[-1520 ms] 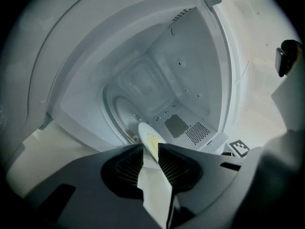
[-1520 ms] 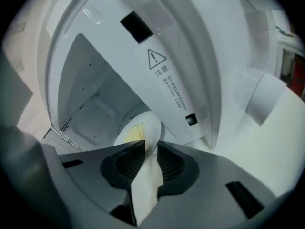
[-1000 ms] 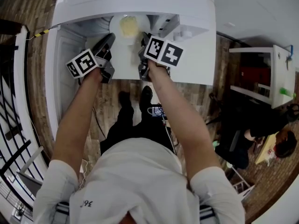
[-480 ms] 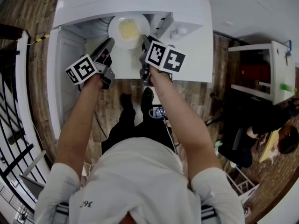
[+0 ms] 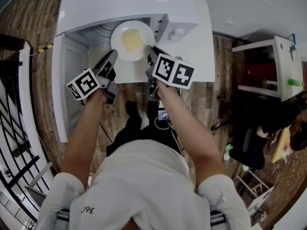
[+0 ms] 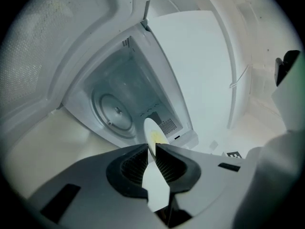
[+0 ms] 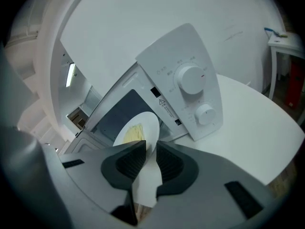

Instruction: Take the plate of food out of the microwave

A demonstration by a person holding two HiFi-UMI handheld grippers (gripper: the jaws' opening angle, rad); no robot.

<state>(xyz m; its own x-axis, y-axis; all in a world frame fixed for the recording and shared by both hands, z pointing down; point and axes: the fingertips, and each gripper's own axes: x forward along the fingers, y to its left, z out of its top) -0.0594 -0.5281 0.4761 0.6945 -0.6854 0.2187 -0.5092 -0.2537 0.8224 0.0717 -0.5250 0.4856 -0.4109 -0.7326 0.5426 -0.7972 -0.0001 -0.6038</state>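
Note:
A white plate [image 5: 132, 40] with yellow food in its middle hangs just outside the mouth of the white microwave [image 5: 129, 4]. My left gripper [image 5: 114, 56] is shut on the plate's left rim and my right gripper [image 5: 149, 56] on its right rim. In the left gripper view the plate [image 6: 151, 136] shows edge-on, pinched between the ribbed pads of the left gripper [image 6: 151, 157], with the empty cavity and its turntable [image 6: 114, 113] behind. The right gripper view has the plate [image 7: 138, 128] clamped in the right gripper [image 7: 150, 157] in front of the cavity.
The microwave door [image 5: 67, 85] swings open at the left. Its control panel with two knobs [image 7: 190, 78] is on the right, above the white counter [image 5: 194, 66]. A white shelf unit [image 5: 271, 66] stands far right, with a seated person below it.
Both grippers have drawn back and risen together, and the plate has come out of the microwave cavity with them. It now shows whole in front of the opening.

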